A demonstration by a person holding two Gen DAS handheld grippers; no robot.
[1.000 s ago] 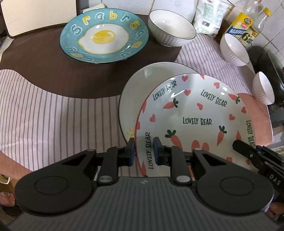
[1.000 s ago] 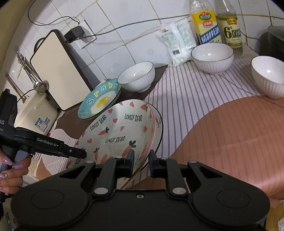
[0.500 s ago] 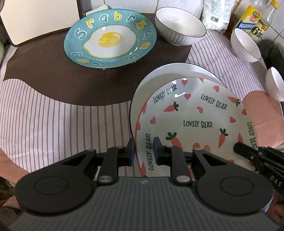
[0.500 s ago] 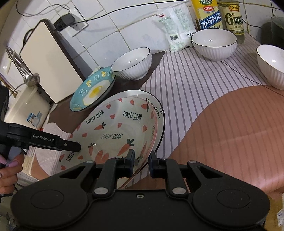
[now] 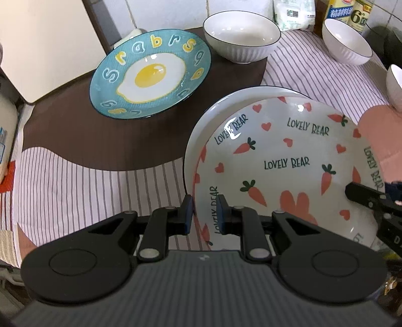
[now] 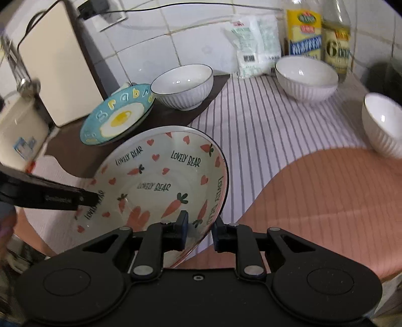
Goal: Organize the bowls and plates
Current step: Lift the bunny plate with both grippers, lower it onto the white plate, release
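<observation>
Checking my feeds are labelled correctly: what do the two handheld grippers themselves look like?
Both look alike: matte black, two round discs on a ribbed dark-grey base, silver pivot screws on the linkages. The left gripper has blue-padded fingers; the right gripper's pads look darker. White lettering runs along each gripper's side, too blurred to read. No cables visible.

**A:** ok what's the room like?

**B:** kitchen counter. White tile wall [image 6: 201, 32] at the back, with a socket [image 6: 110, 18] that has a plug in it and a black cable [image 6: 201, 5] running along the tiles.

**A:** and the surface?

**B:** a cloth [image 5: 75, 191] with thin purple stripes, plus a dark brown patch [image 5: 75, 125] and a pink patch [image 6: 326, 201].

**A:** lighting?

**B:** bright and even. A cream board [image 5: 42, 45] leans against the wall on the left.
</observation>
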